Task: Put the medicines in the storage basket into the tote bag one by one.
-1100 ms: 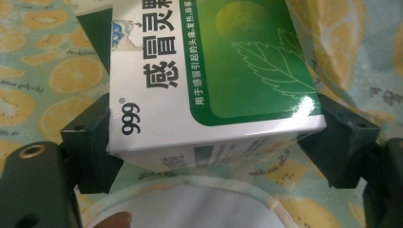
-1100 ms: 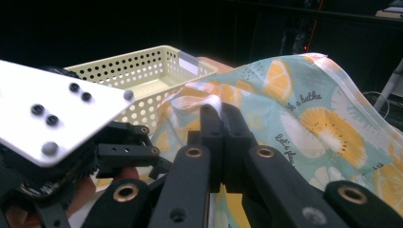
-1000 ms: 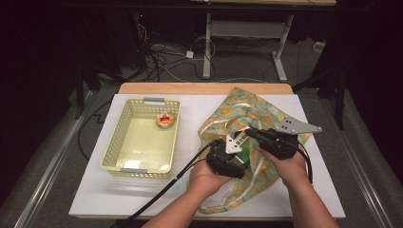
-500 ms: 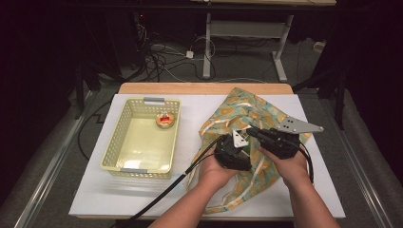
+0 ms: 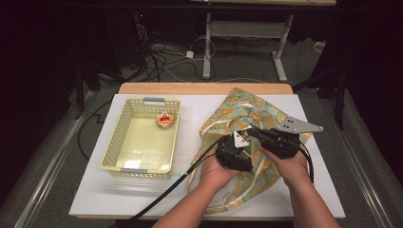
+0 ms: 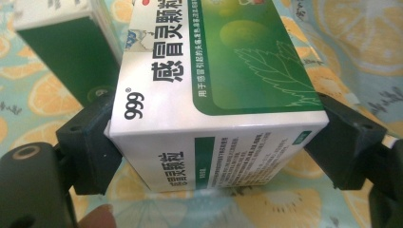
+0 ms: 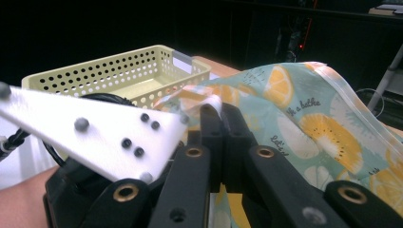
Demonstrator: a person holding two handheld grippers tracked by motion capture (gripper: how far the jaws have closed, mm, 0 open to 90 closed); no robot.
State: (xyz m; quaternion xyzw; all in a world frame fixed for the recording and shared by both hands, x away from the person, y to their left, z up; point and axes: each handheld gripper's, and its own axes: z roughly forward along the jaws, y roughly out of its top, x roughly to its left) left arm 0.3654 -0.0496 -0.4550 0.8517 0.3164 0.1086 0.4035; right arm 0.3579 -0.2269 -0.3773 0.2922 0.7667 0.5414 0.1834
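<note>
A white tabletop (image 5: 142,199) is seen with bare room along its near edge and near-left corner; a pale yellow perforated plastic basket (image 5: 124,151) sits toward the left edge, a small orange-and-red round item (image 5: 165,119) in its far right corner. Over the right half a citrus-printed teal fabric bag (image 5: 247,107) is spread. A white-and-green cardboard medicine box (image 6: 223,95) — printed with "999" and a leaf — is clamped between the left gripper (image 6: 216,142) jaws inside the bag. The bag's rim is pinched by the closed right gripper (image 7: 222,116).
</note>
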